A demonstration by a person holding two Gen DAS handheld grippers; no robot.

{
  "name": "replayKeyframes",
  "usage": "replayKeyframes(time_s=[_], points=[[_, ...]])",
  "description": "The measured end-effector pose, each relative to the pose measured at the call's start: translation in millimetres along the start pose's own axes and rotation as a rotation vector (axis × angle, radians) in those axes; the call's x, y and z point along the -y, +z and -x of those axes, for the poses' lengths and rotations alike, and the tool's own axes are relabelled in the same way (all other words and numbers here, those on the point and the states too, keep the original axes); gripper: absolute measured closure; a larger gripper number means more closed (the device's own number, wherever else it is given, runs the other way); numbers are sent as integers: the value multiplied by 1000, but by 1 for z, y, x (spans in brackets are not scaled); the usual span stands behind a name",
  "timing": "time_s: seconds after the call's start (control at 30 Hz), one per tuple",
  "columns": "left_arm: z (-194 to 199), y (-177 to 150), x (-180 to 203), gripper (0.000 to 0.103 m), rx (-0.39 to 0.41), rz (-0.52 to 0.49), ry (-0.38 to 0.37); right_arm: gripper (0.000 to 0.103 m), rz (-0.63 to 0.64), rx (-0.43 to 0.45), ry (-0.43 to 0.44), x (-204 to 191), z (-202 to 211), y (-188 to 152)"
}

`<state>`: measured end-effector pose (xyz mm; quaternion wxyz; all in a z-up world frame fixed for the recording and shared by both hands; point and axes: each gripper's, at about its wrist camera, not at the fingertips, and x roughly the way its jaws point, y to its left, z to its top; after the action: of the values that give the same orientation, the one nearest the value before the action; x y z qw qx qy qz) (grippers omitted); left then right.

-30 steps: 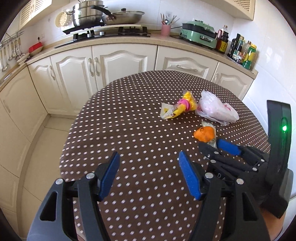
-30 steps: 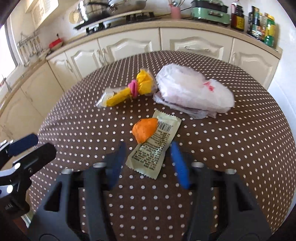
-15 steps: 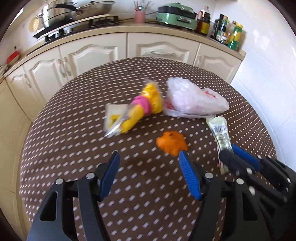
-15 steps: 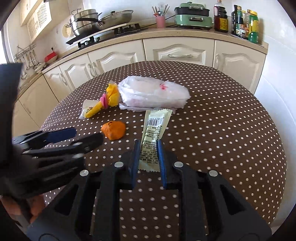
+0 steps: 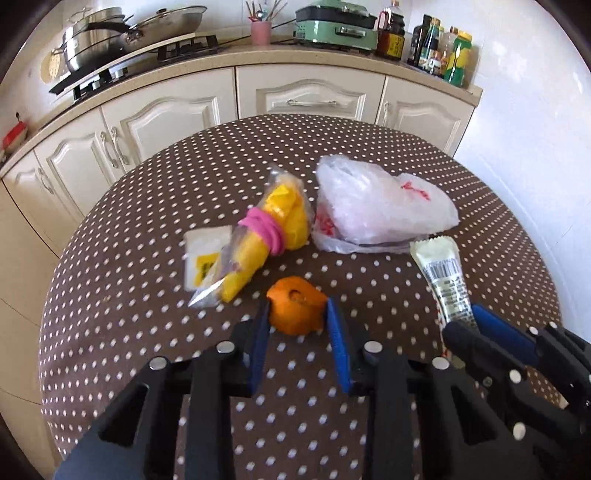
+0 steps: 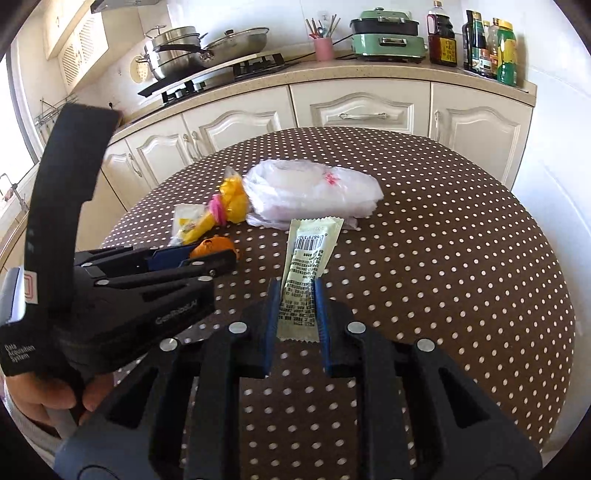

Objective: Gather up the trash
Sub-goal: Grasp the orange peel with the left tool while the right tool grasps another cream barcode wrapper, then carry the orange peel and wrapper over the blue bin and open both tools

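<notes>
Left wrist view: the left claw (image 5: pixel 297 323) has just been closing and now pinches the orange peel (image 5: pixel 295 310) low on the table (image 5: pixel 129 314); the soft peel may squash or slip out; the yellow wrapper (image 5: pixel 266 229) and plastic bag (image 5: pixel 380 206) lie just beyond.

Right wrist view: the right claw (image 6: pixel 295 306), nearly closed, clamps the sachet (image 6: pixel 308 258) at its near end; the thin packet may flop against the bag.

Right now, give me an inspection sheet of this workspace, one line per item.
Surface: round table, brown polka-dot cloth.
Job's things: orange peel; sachet wrapper; yellow packet with pink band; plastic bag.
Clutter: nothing seen.
Grippers: left gripper just closed onto the peel; right gripper shut on the sachet.
Cables: nothing seen.
Surroundings: cream cabinets, stove pans, green appliance, bottles.
</notes>
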<state>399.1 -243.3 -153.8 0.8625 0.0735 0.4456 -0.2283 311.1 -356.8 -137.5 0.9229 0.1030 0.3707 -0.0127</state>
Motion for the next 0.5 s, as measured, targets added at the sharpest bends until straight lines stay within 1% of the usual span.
replayKeyframes(time_s=[0.13,0.27,0.4,0.5], points=[[26,-14,-19,74,40,29,-33,84,9,10,21,-16,9,-6],[54,-30,-47,74,84,70,-40,84,33,22,49,-42,18,-10],[82,-51,-87,74,122,126,-29,84,89,35,96,-87,26,-14],[105,-71,-126,74,151,179,-17,84,147,32,147,-131,26,-18]])
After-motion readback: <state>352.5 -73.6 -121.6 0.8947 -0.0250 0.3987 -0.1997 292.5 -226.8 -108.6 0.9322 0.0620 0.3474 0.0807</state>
